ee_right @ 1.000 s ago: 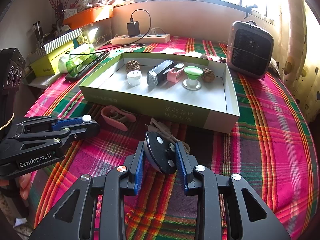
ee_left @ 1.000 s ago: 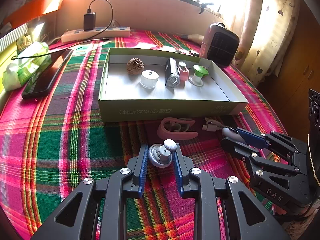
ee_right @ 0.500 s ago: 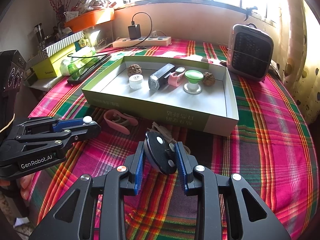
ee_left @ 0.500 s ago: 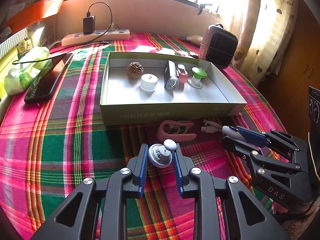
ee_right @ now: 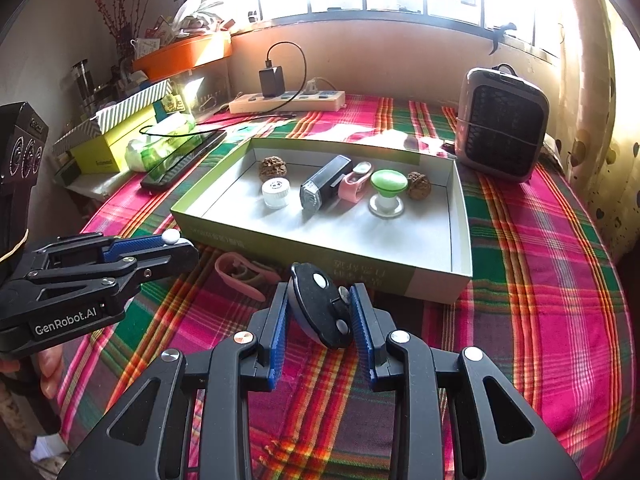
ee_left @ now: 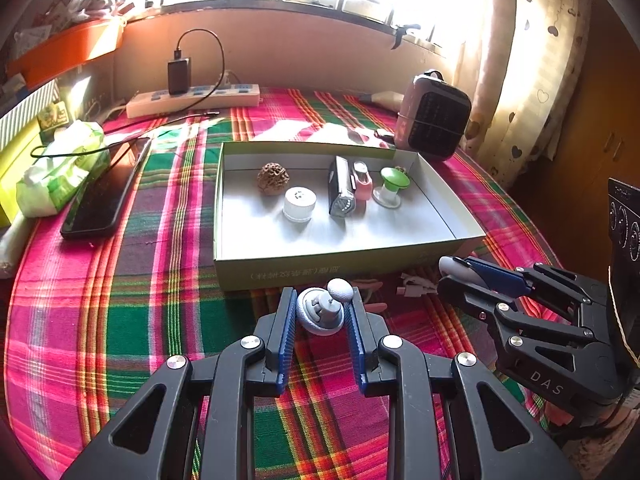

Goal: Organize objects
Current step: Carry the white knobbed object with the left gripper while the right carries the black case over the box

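With my left tool (ee_left: 320, 312) clenched on the white knobbed piece (ee_left: 322, 312) and my right tool (ee_right: 320, 312) on the black disc (ee_right: 320, 312), both at lower centre, I'd carry them over the green box's near wall (ee_left: 336, 270) before letting go.

Behind the green-topped stand (ee_left: 394, 186) in the box (ee_left: 336, 270), the second walnut (ee_left: 400, 169) barely shows, while the box's front print is unreadable.

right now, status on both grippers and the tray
Left gripper shut on grey knob piece. Right gripper shut on black disc. Tray ahead, near half bare. Pink clip lies before it.
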`<state>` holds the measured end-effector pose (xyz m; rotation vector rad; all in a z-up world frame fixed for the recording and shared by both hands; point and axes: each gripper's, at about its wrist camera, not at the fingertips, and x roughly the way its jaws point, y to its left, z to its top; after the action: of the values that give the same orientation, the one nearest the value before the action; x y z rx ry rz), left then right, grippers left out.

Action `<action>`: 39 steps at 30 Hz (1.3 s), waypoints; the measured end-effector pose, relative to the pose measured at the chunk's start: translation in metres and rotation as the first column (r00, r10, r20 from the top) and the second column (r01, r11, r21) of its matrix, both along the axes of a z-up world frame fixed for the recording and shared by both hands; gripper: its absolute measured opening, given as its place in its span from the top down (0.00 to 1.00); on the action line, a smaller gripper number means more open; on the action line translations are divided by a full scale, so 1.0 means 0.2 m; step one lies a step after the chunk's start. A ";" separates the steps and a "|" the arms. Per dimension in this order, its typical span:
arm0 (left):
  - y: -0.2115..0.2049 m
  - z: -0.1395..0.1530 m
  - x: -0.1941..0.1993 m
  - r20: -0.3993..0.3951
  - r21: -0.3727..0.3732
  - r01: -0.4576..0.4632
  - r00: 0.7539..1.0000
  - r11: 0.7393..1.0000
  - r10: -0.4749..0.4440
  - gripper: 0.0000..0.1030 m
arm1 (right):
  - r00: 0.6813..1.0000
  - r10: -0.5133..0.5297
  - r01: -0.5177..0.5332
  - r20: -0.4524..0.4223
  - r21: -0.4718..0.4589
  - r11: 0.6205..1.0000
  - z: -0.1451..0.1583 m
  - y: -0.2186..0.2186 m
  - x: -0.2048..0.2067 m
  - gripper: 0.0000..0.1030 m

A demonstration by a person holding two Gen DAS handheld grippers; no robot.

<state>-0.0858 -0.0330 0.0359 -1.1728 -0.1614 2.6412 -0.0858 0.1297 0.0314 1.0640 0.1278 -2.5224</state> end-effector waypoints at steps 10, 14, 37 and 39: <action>-0.01 0.04 -0.09 -0.014 -0.008 -0.005 1.000 1.000 0.004 0.79 | 1.000 -0.002 0.002 -0.024 0.001 1.000 0.05 -0.01 -0.08 0.70; -0.02 0.05 -0.13 -0.021 -0.008 -0.013 1.000 1.000 0.013 0.79 | 1.000 -0.002 0.002 -0.028 -0.003 1.000 0.07 -0.02 -0.14 0.70; -0.04 -0.03 -0.40 0.023 -0.040 -0.055 0.998 0.998 0.056 0.79 | 0.999 -0.028 0.028 0.034 0.016 0.999 -0.05 -0.05 -0.45 0.70; -0.04 -0.04 -0.42 0.030 -0.041 -0.058 0.998 0.997 0.059 0.79 | 0.999 -0.030 0.029 0.036 0.021 0.999 -0.05 -0.05 -0.47 0.70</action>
<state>-0.1690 -0.0408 0.0270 -1.2411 -0.1516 2.6892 -0.1793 0.1200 0.0204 1.1274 0.1289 -2.5311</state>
